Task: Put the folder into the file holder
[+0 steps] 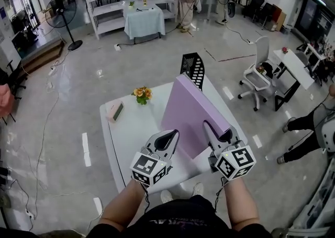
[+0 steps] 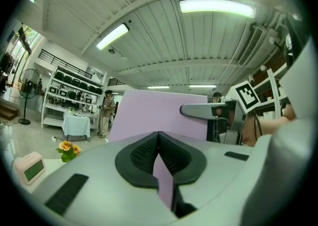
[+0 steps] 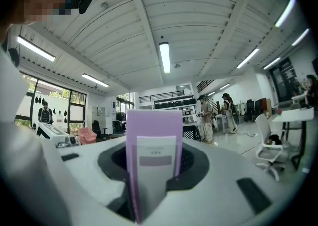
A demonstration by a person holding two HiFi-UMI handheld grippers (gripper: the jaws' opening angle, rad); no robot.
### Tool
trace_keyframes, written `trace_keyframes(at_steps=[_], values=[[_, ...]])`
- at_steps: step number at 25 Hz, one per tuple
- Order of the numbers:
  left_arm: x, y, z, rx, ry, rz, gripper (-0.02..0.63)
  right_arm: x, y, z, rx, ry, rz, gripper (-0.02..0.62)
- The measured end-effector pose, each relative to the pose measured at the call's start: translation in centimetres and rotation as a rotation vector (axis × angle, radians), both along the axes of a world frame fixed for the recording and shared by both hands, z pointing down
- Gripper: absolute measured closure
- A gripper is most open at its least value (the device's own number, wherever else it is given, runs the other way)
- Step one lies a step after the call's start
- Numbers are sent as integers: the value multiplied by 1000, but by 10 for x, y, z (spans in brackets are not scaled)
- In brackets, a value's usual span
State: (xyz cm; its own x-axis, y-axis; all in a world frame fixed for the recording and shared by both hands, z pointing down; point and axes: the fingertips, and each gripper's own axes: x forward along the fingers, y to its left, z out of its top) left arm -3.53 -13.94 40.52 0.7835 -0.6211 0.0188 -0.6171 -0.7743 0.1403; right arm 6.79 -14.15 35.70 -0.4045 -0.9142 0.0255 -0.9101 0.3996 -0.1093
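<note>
I hold a lilac folder tilted up over the white table, its top edge toward the black mesh file holder at the table's far end. My left gripper is shut on the folder's thin lower left edge; in the left gripper view that edge runs between the closed pads. My right gripper is shut on the thick labelled spine at the lower right. The folder hides the lower part of the file holder.
A small pot of orange flowers and a pink desk clock stand on the table's left part. A white office chair and a desk are to the right. People stand by shelves at the back.
</note>
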Motion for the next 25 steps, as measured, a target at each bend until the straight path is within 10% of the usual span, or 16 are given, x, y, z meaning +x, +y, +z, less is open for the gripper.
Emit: trace_keyframes(at_steps=[25], values=[[57,8,-25,40,15,136,603,74,3,-86,153,70,247,454]])
